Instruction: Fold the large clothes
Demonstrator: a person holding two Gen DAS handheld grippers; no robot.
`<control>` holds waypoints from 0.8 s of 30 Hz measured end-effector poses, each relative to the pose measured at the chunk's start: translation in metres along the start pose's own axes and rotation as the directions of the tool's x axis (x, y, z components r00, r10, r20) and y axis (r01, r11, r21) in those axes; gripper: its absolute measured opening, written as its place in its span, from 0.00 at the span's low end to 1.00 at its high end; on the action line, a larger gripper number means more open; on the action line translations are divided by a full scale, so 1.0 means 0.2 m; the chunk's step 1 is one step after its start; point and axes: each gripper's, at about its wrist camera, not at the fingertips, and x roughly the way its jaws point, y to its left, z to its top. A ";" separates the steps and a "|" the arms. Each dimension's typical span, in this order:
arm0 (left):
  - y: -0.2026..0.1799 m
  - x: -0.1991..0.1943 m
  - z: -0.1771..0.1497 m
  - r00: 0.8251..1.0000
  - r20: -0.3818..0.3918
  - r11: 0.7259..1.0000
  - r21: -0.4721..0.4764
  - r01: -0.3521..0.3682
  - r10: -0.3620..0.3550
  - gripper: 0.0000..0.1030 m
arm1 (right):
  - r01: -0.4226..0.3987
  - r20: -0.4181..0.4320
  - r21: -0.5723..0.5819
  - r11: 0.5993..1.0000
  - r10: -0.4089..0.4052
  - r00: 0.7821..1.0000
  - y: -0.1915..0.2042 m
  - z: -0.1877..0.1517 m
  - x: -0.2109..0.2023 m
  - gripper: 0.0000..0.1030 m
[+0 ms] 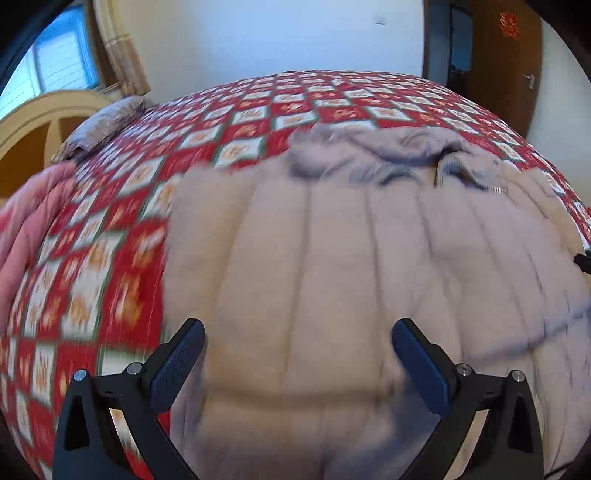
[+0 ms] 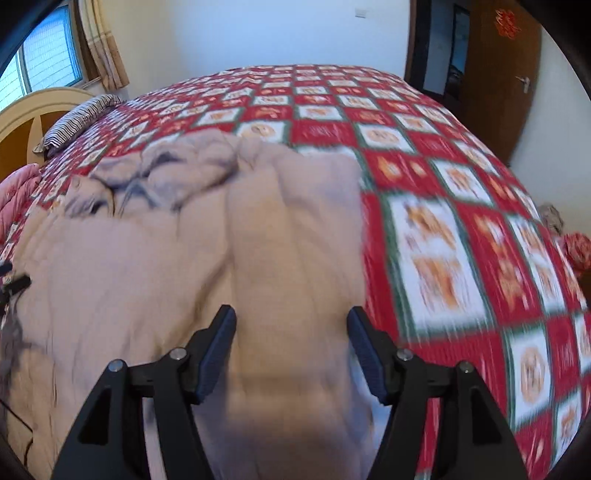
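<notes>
At the bottom of the left wrist view my left gripper (image 1: 298,338) has its two black fingers with blue ribbed pads spread wide, nothing pinched between them, only the pale beige quilted down coat (image 1: 332,258) showing blurred in the gap beneath. At the bottom of the right wrist view my right gripper (image 2: 291,326) is likewise spread, its pads apart and clear of the fabric, with a long folded strip of the same coat (image 2: 291,240) running up through the gap. The coat lies flat on the bed and fills the centre and lower part of both frames; its greyer hood and collar are bunched at the far end, just above the middle of the left view and at centre left of the right view. Around the coat spreads the red, white and green checked bedspread (image 2: 443,229), reaching to the far edge of the bed. In the left part of the right view a striped pillow (image 2: 79,118) rests by the cream arched headboard (image 2: 33,110), with a pink quilt (image 1: 26,229) at the left edge of the left view. Beyond are a window with beige curtain (image 2: 103,48) at upper left, a white wall (image 2: 258,29) and a brown wooden door (image 2: 506,74) at upper right.
</notes>
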 end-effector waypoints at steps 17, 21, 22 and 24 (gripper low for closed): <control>0.16 -0.36 -0.60 1.000 -0.010 0.997 -0.080 0.005 -0.006 0.99 | -0.005 0.036 0.026 1.000 0.004 0.999 -0.04 -0.52 -0.34 0.68; 0.22 -0.43 -0.75 1.000 -0.009 0.995 -0.100 0.004 -0.005 0.99 | -0.012 0.043 0.050 0.999 0.009 0.999 -0.10 -0.65 -0.45 0.68; 0.23 -0.44 -0.78 1.000 -0.009 0.994 -0.107 0.006 -0.007 0.99 | -0.007 0.043 0.053 0.999 0.005 0.999 -0.12 -0.69 -0.47 0.68; 0.25 -0.46 -0.84 1.000 -0.004 0.991 -0.134 0.022 -0.023 0.99 | 0.000 0.041 0.067 0.998 -0.003 0.999 -0.14 -0.76 -0.51 0.68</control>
